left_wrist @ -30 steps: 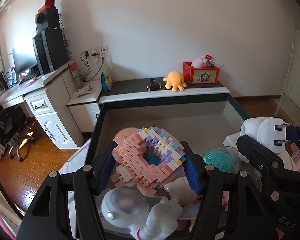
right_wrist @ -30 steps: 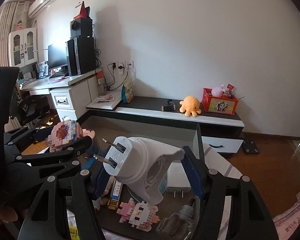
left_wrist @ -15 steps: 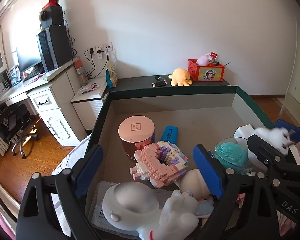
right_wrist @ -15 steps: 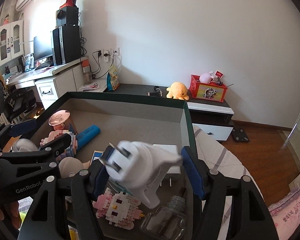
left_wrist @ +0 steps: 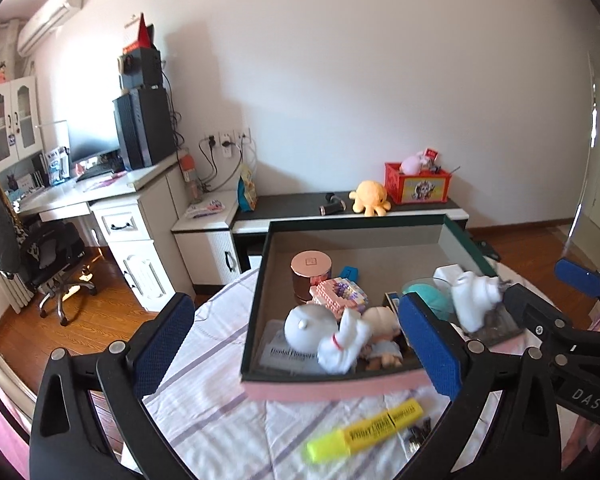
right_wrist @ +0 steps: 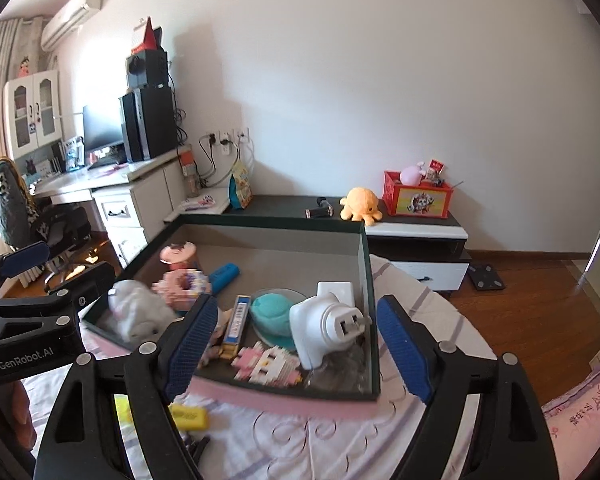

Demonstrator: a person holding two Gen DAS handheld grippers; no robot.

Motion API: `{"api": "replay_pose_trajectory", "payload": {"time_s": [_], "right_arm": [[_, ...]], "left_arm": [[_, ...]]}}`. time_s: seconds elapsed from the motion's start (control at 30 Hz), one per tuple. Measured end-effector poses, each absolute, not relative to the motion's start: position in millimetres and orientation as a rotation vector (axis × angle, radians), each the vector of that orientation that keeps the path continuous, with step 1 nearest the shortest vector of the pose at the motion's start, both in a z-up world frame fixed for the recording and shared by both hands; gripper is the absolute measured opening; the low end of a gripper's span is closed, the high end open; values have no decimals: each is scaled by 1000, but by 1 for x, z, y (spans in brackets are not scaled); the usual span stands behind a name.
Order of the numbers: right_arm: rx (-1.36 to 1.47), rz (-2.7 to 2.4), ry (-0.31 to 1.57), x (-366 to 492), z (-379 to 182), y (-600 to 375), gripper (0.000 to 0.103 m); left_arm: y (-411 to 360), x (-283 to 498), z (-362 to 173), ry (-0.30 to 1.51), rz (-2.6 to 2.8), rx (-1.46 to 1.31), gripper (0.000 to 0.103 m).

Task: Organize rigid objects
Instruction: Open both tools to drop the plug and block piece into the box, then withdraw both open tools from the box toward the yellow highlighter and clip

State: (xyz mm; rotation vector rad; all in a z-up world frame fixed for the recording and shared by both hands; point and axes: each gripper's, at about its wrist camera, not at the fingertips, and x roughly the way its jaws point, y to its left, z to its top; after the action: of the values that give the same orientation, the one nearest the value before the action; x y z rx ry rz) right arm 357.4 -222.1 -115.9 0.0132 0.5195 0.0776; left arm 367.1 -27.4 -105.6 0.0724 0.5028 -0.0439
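Both grippers opening, nothing between the pads. Left gripper point(left_wrist: 296, 344) spread wide, hanging over the striped cloth point(left_wrist: 204, 412) in front of the box point(left_wrist: 332, 384). Right gripper point(right_wrist: 296, 348) wide too, short of the box's near edge. A second ago left gripped the pink brick donut point(left_wrist: 338, 296), right the white plug adapter point(right_wrist: 324, 324); both now lie inside the box, donut by the copper-lidded jar point(left_wrist: 312, 272), adapter at the right wall. Yellow highlighter point(left_wrist: 364, 430) lies loose on the cloth before the box.
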Motion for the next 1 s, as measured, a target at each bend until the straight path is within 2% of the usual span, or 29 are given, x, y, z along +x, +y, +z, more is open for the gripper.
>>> {"api": "replay_pose_trajectory", "payload": {"time_s": [0.07,0.13,0.17,0.57,1.0], "right_arm": [[25,91,480,329,-104,-221,90],[20,89,450,303,-95,-217,101],[17,91,429,288,-90,-215,103],[29,102,287,153,-51,-202,103],[6,93,163,71,-20,-191,103]], "left_arm": [[-23,339,-96,466,-40,61,103],[-20,308,-88,432,-35,48,103],[-19,296,-85,419,-41,43,103],[-16,160,-49,289,-42,38,103],[-6,78,-17,151,-4,13,103]]}}
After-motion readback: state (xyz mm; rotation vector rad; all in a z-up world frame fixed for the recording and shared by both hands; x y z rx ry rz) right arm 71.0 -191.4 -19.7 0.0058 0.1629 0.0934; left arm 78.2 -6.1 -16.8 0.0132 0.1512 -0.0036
